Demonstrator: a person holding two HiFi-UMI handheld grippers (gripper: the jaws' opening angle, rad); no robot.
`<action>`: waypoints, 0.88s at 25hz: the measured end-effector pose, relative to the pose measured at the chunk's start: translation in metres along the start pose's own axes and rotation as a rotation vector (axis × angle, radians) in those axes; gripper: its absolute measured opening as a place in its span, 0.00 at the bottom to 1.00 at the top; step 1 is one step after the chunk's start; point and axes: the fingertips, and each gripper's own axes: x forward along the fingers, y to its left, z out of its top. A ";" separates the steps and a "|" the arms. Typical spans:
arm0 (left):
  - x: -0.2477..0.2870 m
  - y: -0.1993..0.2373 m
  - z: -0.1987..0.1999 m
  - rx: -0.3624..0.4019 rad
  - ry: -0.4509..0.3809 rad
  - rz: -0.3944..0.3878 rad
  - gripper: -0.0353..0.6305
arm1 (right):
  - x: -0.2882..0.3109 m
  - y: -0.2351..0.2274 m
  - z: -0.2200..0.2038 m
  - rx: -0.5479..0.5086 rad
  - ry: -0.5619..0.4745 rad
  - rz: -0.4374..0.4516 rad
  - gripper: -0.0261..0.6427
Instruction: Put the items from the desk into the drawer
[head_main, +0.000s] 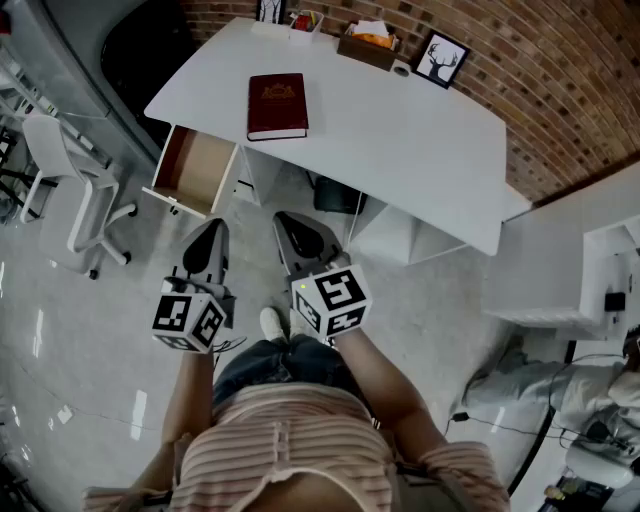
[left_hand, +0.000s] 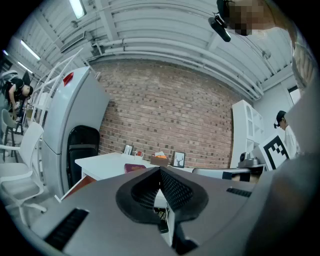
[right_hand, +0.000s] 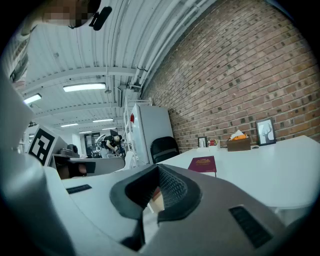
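A dark red book (head_main: 277, 105) lies flat on the white desk (head_main: 420, 140), toward its left half. Under the desk's left end a drawer (head_main: 192, 168) stands pulled out, its brown inside showing nothing. Both grippers hang in front of the desk, well short of it and above the floor. My left gripper (head_main: 207, 240) is shut with nothing in it, below the drawer. My right gripper (head_main: 298, 240) is also shut and holds nothing. The book (left_hand: 134, 168) shows just past the left gripper (left_hand: 160, 172), and the book (right_hand: 202, 164) lies right of the right gripper (right_hand: 159, 170).
Along the desk's back edge stand a tissue box (head_main: 368, 45), a framed deer picture (head_main: 441, 58), a small roll (head_main: 401, 68) and small containers (head_main: 305, 22). A white chair (head_main: 70, 180) is left of the drawer. A white cabinet (head_main: 565, 270) stands at right.
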 end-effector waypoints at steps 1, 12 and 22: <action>-0.003 0.001 -0.001 -0.007 0.003 0.003 0.07 | -0.001 0.001 0.000 0.001 -0.001 -0.001 0.06; -0.009 0.002 -0.002 -0.028 0.006 0.022 0.07 | -0.006 0.004 0.002 0.003 -0.004 0.008 0.06; 0.017 0.007 -0.006 -0.039 0.033 0.027 0.07 | 0.006 -0.041 -0.012 0.046 0.088 -0.054 0.06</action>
